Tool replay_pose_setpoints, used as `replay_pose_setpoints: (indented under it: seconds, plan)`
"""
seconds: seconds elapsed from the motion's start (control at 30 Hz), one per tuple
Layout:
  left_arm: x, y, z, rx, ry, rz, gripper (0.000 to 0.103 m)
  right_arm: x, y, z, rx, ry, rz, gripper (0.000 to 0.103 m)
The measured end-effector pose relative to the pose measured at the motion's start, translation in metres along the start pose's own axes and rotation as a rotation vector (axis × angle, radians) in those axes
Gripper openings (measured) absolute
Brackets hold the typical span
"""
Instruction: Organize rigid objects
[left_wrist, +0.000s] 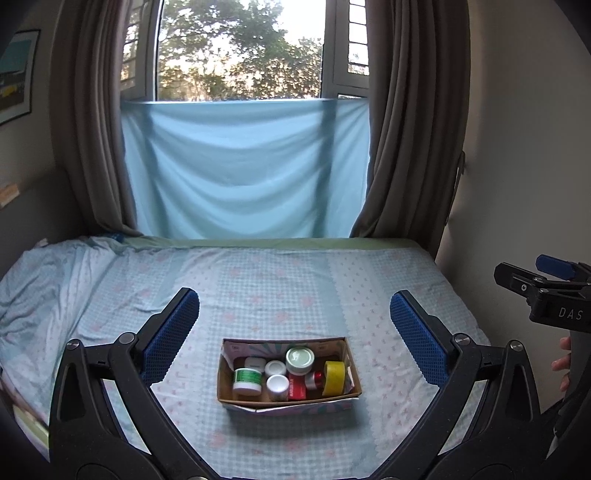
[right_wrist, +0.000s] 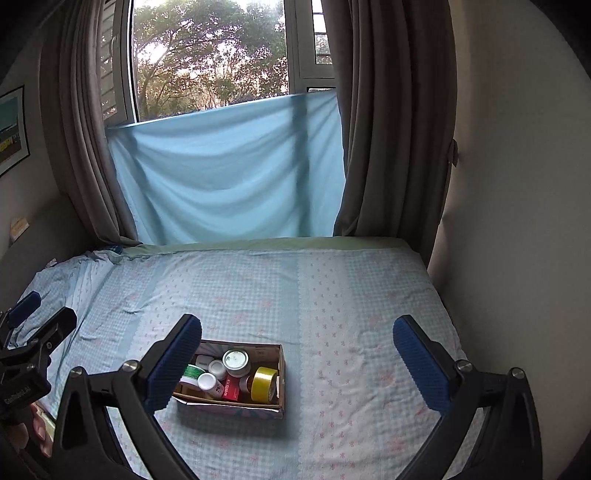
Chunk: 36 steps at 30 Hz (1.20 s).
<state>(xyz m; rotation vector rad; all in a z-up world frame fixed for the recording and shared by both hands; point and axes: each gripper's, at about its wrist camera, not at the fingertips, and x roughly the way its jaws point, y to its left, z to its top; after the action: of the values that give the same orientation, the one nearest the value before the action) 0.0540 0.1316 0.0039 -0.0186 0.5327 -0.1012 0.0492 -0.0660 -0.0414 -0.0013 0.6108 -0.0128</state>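
An open cardboard box (left_wrist: 349, 369) sits on the bed and holds several small rigid items: a green-labelled white jar (left_wrist: 247, 380), a white-lidded bottle (left_wrist: 277, 386), a round tin (left_wrist: 299, 360), a red packet (left_wrist: 297, 387) and a yellow tape roll (left_wrist: 334, 376). My left gripper (left_wrist: 293, 336) is open and empty, held above and just behind the box. My right gripper (right_wrist: 297, 363) is open and empty; the box (right_wrist: 281, 373) lies low between its fingers, toward the left one, which hides the box's left end. The tape roll (right_wrist: 263, 384) stands at the box's right end.
The bed, in a light blue checked sheet (left_wrist: 280, 280), spreads around the box. Rumpled sheet lies at the far left (left_wrist: 40, 280). A wall (right_wrist: 517, 221) runs along the bed's right side. Curtains and a blue cloth (left_wrist: 243, 173) hang behind it.
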Motion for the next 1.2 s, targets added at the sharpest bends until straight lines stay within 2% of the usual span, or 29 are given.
replay_pose_setpoints:
  seconds: [1.2]
  plan:
    - [-0.016,0.007,0.000,-0.003,-0.038,0.026,0.103,-0.009,-0.005,0.000,0.000,-0.026,-0.026,0.103]
